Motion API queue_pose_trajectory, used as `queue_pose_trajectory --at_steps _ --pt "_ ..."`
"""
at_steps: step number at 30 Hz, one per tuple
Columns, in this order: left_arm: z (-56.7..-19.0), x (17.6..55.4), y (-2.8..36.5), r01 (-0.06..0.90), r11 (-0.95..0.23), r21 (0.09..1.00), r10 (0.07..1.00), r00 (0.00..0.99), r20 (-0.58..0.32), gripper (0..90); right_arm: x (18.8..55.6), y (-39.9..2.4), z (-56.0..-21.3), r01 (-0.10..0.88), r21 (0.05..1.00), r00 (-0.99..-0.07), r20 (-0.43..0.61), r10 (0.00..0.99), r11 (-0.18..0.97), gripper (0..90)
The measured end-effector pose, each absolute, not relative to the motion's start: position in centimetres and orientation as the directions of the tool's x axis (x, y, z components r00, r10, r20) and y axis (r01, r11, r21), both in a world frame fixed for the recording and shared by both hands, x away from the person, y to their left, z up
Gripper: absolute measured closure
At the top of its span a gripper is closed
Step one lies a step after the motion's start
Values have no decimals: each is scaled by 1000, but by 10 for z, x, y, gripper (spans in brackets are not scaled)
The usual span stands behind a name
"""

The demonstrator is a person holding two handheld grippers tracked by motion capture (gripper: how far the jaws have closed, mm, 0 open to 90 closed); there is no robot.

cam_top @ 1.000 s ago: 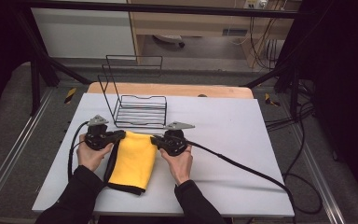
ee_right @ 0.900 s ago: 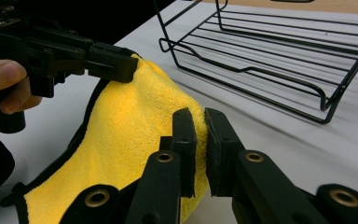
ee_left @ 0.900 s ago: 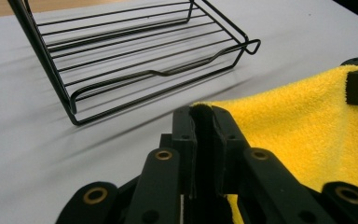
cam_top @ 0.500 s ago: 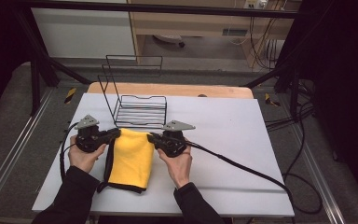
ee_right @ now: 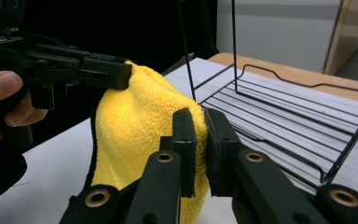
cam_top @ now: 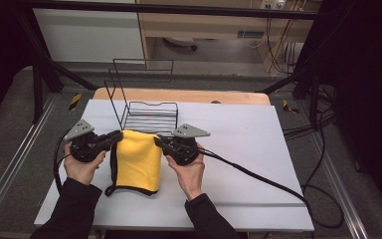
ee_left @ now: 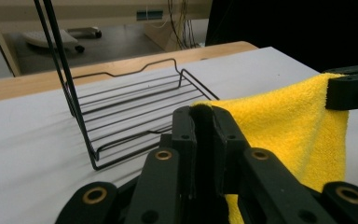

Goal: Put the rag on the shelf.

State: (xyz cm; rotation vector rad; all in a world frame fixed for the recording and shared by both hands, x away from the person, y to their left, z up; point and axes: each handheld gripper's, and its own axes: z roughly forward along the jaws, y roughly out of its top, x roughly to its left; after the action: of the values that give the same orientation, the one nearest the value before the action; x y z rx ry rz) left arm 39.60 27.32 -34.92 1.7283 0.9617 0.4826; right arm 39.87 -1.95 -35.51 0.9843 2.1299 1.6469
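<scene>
Left gripper point(ee_left: 204, 116): jaws pressed together on the black-trimmed near-left corner of the yellow microfibre cloth point(cam_top: 138, 160); the left gripper view shows the corner clamped between the pads. Right gripper point(ee_right: 201, 122): jaws likewise pinched shut on the opposite top corner, with yellow pile bunched around the tips. In the high view the left gripper point(cam_top: 115, 137) and right gripper point(cam_top: 160, 141) face each other across the cloth's far edge, holding that edge off the table while the folded body hangs and drapes toward the person, its near end resting on the white tabletop point(cam_top: 258, 149).

Progress, as judged: both corners are secured and the top edge is lifted, so the grasp stage appears complete. The cloth has not yet cleared the table, and no transfer has been made. If the rack is the destination, carrying the cloth forward and lowering it onto the shelf remain to be done.

Container: a black wire rack point(cam_top: 148, 115) stands just beyond the cloth, its tall back frame upright and its low shelf of parallel wires facing the person. The shelf point(ee_right: 289, 116) holds nothing; bare wires and table show through it in both gripper views. The cloth's far edge sits near the shelf's front rim, whether touching it I cannot tell.
</scene>
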Motion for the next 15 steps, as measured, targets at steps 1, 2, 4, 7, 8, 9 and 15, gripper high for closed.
queue_pose_trajectory --at_steps 1,2,4,7,8,9,15 --pt "-349 396 273 369 -125 921 793 595 -131 811 399 -20 -355 345 931 -731 185 657 121 839" --pt "-346 394 274 357 -115 927 792 596 -132 810 398 -20 -351 327 937 -738 172 652 123 839" --pt "-342 392 275 345 -111 932 791 598 -128 811 397 -19 -347 314 942 -742 163 651 122 839" --pt "-339 390 275 333 -103 937 791 598 -126 810 397 -20 -343 303 945 -745 155 649 123 839" --pt "-336 388 275 321 -95 942 793 597 -124 810 396 -20 -339 290 949 -747 145 649 122 840" --pt "-336 388 275 321 -95 942 793 597 -124 811 396 -20 -337 283 951 -749 139 648 124 839" --pt "-328 382 273 279 -66 958 801 588 -116 811 394 -20 -326 245 962 -751 110 651 120 840"
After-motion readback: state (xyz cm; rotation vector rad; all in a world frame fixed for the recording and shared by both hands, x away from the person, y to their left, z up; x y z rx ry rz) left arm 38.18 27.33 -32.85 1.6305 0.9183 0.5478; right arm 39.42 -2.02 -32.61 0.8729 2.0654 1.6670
